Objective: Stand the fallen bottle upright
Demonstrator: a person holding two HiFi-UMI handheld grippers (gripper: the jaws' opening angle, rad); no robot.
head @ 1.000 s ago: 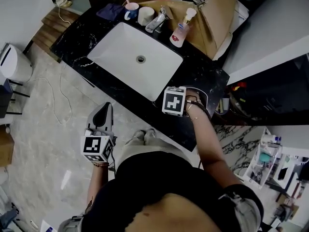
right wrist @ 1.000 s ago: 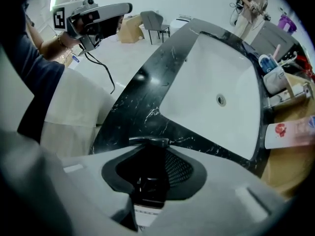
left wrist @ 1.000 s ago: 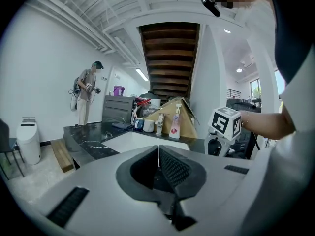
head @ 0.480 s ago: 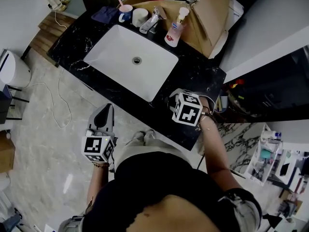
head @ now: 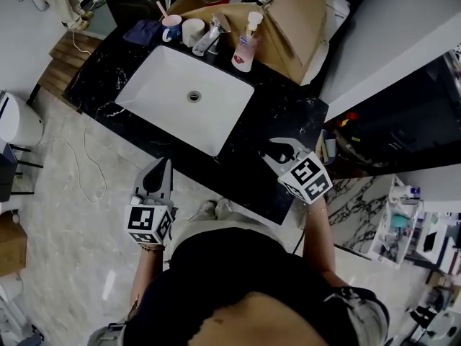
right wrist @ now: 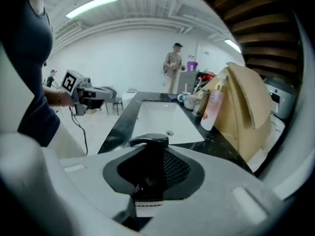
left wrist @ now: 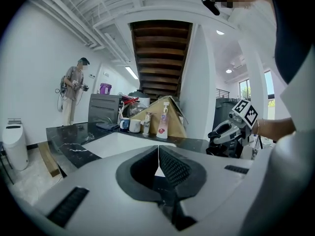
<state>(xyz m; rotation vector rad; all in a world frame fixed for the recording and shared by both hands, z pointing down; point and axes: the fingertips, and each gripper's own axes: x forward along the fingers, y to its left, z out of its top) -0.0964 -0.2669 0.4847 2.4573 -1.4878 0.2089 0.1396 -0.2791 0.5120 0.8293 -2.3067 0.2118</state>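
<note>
Right hand-held gripper (right wrist: 147,156) pinches a dark bottle (right wrist: 148,181), and its jaws have just been closing on it. The bottle runs along the jaws, with its white label (right wrist: 147,206) at the near end and its rounded cap (right wrist: 148,141) out past the fingertips. Whether it touches the surface (head: 288,114) I cannot tell.

A second ago, in the head view, the right hand-held gripper stood at the 5 o'clock corner of the sink (head: 166,85), with its cube (head: 306,179) facing flat up. Now it sits farther toward 3 o'clock, over the front edge of the surface, and the cube is rolled and tilted.

Beyond the sink, at its 1 o'clock, a pink pump bottle (head: 245,47) stands as before.

The left hand-held gripper (left wrist: 158,154) has its pads pressed together with nothing between them. It hangs over the floor (head: 65,215) at the sink's 6 o'clock, much where it was.
</note>
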